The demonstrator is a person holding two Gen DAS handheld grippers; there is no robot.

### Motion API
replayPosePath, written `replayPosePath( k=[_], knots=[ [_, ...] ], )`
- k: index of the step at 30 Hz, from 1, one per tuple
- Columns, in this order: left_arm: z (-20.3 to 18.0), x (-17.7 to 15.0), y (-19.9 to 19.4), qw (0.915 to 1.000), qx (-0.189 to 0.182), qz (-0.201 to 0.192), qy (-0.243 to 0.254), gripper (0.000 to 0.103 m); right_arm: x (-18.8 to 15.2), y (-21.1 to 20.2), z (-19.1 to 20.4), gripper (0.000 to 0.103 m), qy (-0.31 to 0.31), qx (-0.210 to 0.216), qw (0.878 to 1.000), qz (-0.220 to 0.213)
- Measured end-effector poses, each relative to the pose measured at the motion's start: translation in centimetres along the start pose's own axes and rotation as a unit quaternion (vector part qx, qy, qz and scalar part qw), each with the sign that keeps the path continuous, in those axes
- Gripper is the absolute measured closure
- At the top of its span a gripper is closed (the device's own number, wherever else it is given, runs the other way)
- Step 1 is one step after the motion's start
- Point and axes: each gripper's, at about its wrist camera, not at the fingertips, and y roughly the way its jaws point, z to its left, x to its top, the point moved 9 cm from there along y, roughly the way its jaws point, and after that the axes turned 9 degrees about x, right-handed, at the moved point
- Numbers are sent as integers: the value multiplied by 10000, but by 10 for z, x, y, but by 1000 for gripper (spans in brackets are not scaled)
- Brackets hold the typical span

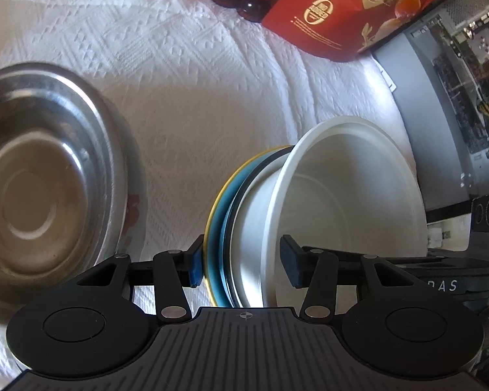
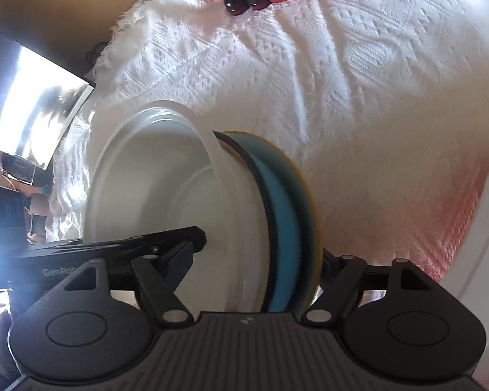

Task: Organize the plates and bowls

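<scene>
We have the whole nested stack — white bowl (image 1: 342,202) innermost, then a white plate, a blue plate (image 2: 283,228) and a yellow-rimmed one — tipped on edge over the white woven cloth (image 1: 185,75) of the counter, with the steel bowl (image 1: 42,176) well apart at the left gripper's side. The stack sits between both pairs of jaws. The left gripper (image 1: 244,264) stands wide, one blue pad touching the yellow rim, the other inside the white bowl, apparently clear of its wall. The right gripper (image 2: 254,260) straddles it too, but we cannot tell whether its pads press. To do this well, we should close one gripper firmly before the other lets go — otherwise the pieces may slide apart — then lower the stack flat onto the cloth.
</scene>
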Motion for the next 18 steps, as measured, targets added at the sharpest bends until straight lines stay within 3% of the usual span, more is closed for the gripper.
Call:
replayPosePath(
  k=[7, 11, 15, 18],
  knots=[
    [11, -7, -18, 9997, 239, -83, -10, 52, -1, 10, 13, 25, -168, -48, 9997, 151],
    [12, -6, -19, 9997, 198, -73, -77, 52, 1, 15, 16, 25, -305, -65, 9991, 276],
    [4, -6, -21, 9993, 312, -119, 145, 52, 13, 8, 8, 25, -819, -949, 9921, 16],
    [3, -5, -19, 9988, 401, -131, 232, 51, 14, 9, 4, 25, -799, -947, 9923, 33]
  ],
)
